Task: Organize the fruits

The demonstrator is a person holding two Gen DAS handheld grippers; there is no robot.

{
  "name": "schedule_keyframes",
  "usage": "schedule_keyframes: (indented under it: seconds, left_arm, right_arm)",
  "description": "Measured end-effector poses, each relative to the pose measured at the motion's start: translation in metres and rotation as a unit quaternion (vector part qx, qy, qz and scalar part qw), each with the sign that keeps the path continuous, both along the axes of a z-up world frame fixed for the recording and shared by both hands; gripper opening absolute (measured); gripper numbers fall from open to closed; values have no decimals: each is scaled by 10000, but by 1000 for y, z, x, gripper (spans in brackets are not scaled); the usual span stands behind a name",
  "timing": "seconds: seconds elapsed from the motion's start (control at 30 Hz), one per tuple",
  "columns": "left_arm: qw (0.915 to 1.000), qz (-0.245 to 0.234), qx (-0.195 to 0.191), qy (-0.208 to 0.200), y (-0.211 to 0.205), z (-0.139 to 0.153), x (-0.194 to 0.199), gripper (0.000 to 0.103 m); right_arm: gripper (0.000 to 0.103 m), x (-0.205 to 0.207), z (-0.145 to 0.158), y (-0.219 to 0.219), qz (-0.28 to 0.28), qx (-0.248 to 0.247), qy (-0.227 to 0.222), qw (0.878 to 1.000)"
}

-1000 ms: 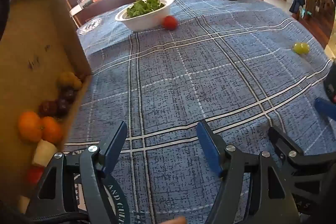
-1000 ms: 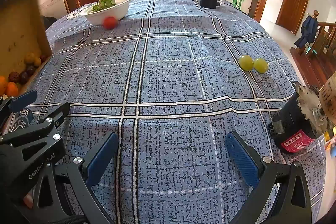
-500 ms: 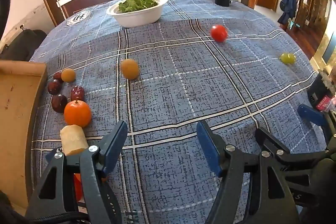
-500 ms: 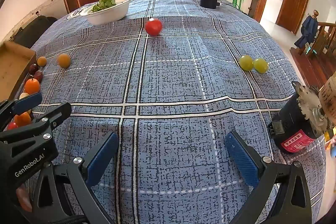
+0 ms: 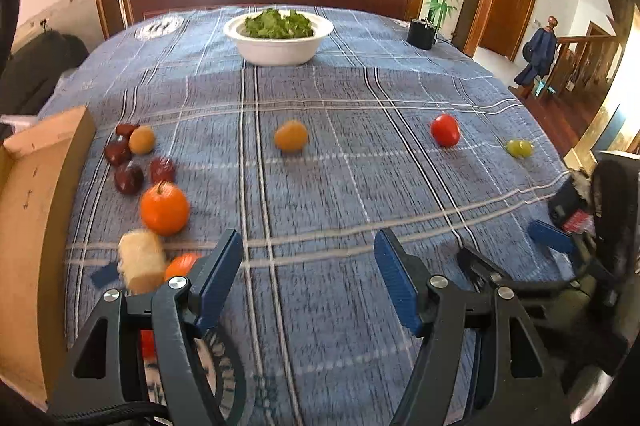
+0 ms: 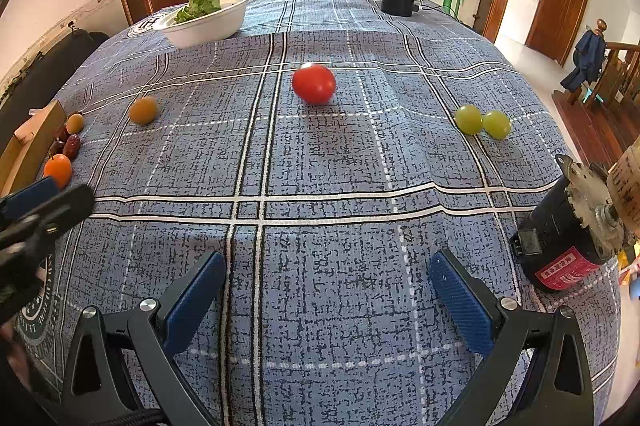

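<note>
Surface: a blue plaid tablecloth (image 6: 320, 166) is seen, with a white bowl of greens (image 6: 208, 18) at 11 o'clock.
Fruit: a red tomato (image 6: 314, 83) lies at 12 o'clock, two green grapes (image 6: 482, 121) at 2 o'clock, an orange (image 5: 164, 208) and dark fruits (image 5: 128, 166) at 9 o'clock beside a cardboard box (image 5: 32, 218).
Left gripper (image 5: 308, 274): spread wide, nothing held.
Right gripper (image 6: 326, 290): spread wide, nothing held.

both the left gripper (image 5: 308, 266) and right gripper (image 6: 326, 286) have black triangular frames. each carries blue textured pads (image 6: 460, 302) and silver screws (image 5: 436, 281).
</note>
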State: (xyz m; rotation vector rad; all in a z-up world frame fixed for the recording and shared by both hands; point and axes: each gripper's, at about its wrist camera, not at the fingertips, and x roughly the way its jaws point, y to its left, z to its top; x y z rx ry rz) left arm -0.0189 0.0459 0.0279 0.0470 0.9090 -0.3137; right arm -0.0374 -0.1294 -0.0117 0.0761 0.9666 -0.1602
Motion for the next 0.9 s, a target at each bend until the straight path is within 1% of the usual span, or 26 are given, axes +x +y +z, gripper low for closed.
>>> schedule_keyframes:
  seconds: [0.07, 0.17, 0.27, 0.37, 0.4, 0.43, 0.47, 0.5, 0.53, 0.57, 0.6, 0.63, 0.67, 0.7, 0.8, 0.9]
  left_arm:
    - [9995, -102, -141, 255, 3, 1, -4, 67]
    - [9992, -41, -7, 401, 7, 5, -12, 67]
    - [9991, 79, 154, 377, 15, 9, -27, 68]
    - [9992, 193, 280, 205, 19, 17, -38, 68]
    - [9990, 240, 363, 140, 21, 19, -41, 68]
    - [9988, 252, 397, 98, 21, 22, -44, 68]
    - [9988, 266, 414, 64, 21, 25, -46, 68]
    - [9986, 287, 444, 29, 21, 27, -49, 68]
    - [9985, 300, 468, 18, 24, 30, -47, 68]
    - [9982, 296, 528, -29, 24, 34, -49, 68]
    - [9978, 304, 593, -58, 23, 36, -51, 68]
    - [9973, 330, 652, -75, 25, 37, -53, 68]
    - [9966, 376, 731, -113, 26, 39, -56, 68]
    - [9963, 393, 751, -142, 28, 40, -57, 68]
    - [9954, 501, 794, -199, 34, 42, -62, 68]
    - [9943, 616, 828, -254, 42, 44, -66, 68]
  right_arm:
    - [103, 0, 0, 0, 0, 0, 2, 10000]
    - [103, 0, 0, -1, 0, 0, 1, 10000]
    - [103, 0, -1, -1, 1, 2, -1, 10000]
    - [103, -1, 0, -1, 11, -16, -6, 10000]
    - [100, -3, 0, -1, 79, -55, 22, 10000]
    - [96, -9, 6, 5, 186, -170, 59, 9997]
    - [96, -11, 12, 10, 333, -370, 13, 9988]
    - [98, -15, 19, 15, 363, -532, -124, 9978]
    - [98, -24, 28, 17, 274, -618, -332, 9972]
    - [99, -33, 38, 18, 162, -479, -539, 9973]
    - [98, -38, 43, 18, 227, -181, -567, 9980]
    - [98, -41, 48, 19, 416, 242, -480, 9977]
    - [98, -42, 52, 23, 530, 393, -393, 9970]
    - [98, -44, 56, 27, 580, 394, -368, 9969]
    - [98, -55, 72, 44, 660, -28, -497, 9966]
    - [98, -67, 87, 58, 791, -148, -652, 9946]
